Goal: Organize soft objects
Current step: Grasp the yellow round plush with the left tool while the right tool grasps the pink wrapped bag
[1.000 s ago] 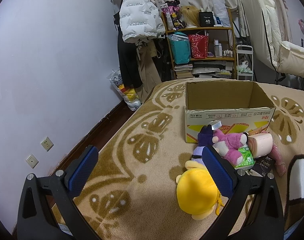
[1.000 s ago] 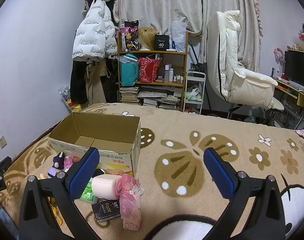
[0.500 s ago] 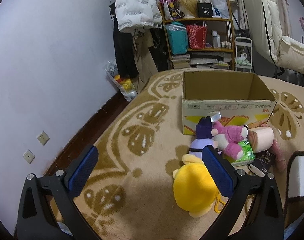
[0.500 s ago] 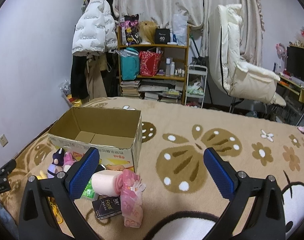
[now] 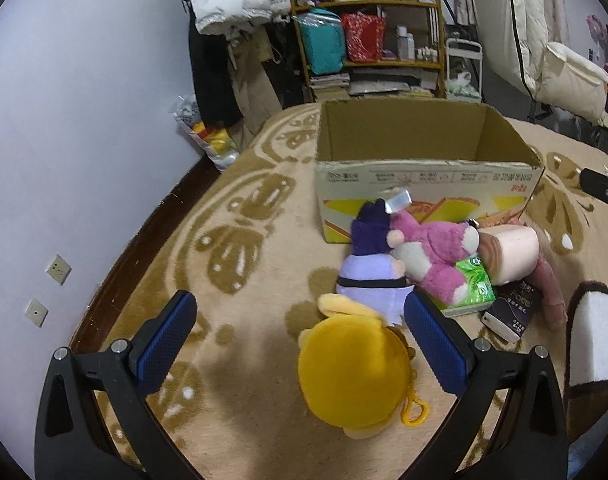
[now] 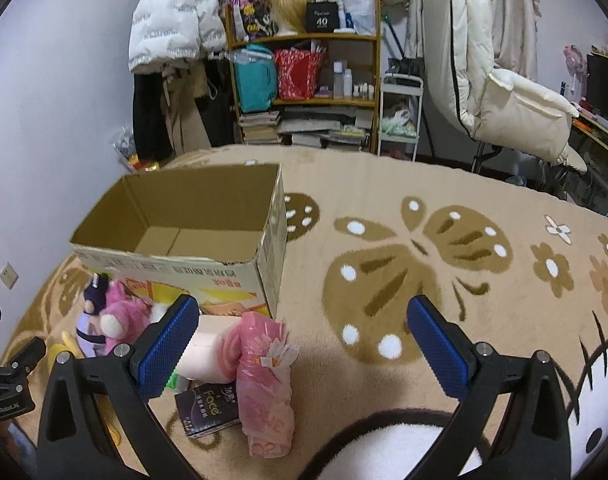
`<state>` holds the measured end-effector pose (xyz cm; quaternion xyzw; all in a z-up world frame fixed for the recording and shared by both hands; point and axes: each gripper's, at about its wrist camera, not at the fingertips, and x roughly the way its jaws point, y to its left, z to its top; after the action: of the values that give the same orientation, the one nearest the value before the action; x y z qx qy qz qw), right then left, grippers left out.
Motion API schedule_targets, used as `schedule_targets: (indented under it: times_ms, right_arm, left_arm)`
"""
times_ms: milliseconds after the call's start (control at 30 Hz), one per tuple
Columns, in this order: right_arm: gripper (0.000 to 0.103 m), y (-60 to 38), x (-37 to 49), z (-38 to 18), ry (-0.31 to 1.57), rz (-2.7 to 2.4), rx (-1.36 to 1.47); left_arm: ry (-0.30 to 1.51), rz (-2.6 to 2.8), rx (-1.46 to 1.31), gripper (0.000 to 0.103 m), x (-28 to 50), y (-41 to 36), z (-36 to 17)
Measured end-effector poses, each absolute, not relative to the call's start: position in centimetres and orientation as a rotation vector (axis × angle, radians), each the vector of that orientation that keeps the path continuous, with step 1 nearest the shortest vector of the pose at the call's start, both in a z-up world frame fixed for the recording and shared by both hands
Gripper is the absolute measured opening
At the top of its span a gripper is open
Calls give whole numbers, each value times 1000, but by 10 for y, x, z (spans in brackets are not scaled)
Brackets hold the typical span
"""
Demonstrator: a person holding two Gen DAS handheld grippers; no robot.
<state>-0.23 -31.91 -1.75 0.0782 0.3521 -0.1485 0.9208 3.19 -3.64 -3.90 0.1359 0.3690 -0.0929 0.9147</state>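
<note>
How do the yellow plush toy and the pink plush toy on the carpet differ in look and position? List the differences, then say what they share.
1. The yellow plush toy is round and one colour; the pink plush toy has limbs and a pale muzzle.
2. The yellow plush toy lies alone, nearest the left gripper; the pink plush toy lies in a pile, resting on a green pack.
3. The pink plush toy lies close to the cardboard box; the yellow plush toy lies farther away.

Both are outside the box.
</note>
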Motion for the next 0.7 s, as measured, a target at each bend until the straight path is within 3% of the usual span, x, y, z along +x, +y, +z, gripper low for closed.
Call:
schedule_targets:
  times_ms: [700]
  right_arm:
    - [95, -329, 24, -77, 948, -256, 207]
  left_arm:
    - [971, -252, 299, 103, 58, -58, -93]
